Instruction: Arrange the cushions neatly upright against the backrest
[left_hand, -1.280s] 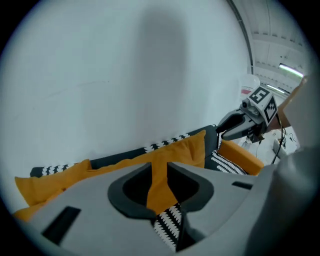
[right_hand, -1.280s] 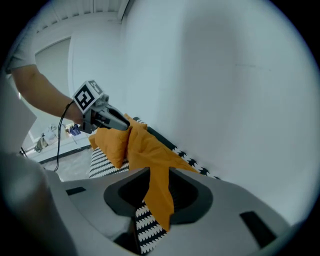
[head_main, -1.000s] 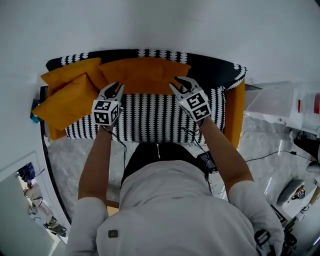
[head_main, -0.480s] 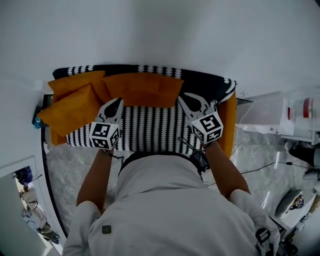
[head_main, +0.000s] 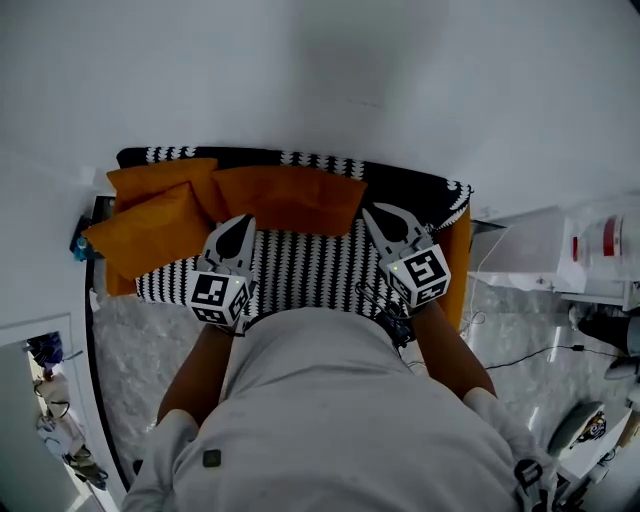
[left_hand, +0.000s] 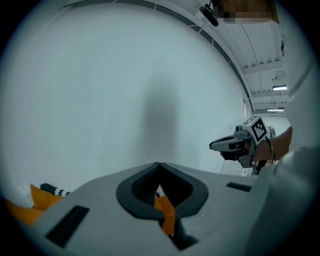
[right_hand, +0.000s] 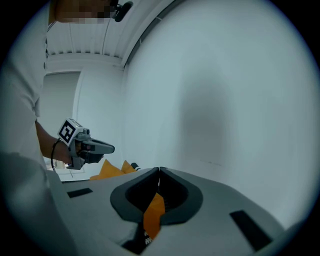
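Three orange cushions stand on a sofa with a black-and-white patterned cover (head_main: 300, 262). The middle cushion (head_main: 285, 197) leans on the backrest (head_main: 405, 182). Two more, one at the back (head_main: 160, 176) and one in front (head_main: 148, 228), overlap at the sofa's left end. My left gripper (head_main: 246, 220) hangs over the seat below the middle cushion's left corner. My right gripper (head_main: 371, 210) is off that cushion's right edge. The jaws of both have just been closing and are shut with nothing between them. Through the jaws only a sliver of orange cushion (left_hand: 165, 212) (right_hand: 152, 212) shows beyond.
A plain white wall rises behind the sofa. The sofa's orange right side (head_main: 463, 262) borders a white cabinet (head_main: 530, 245). Cables (head_main: 535, 352) trail on the marbled floor at right. A small blue thing (head_main: 79, 243) sits by the sofa's left end.
Both grippers drew back from the middle cushion's lower corners, rose and went from open to shut. The cushion stayed leaning on the backrest.
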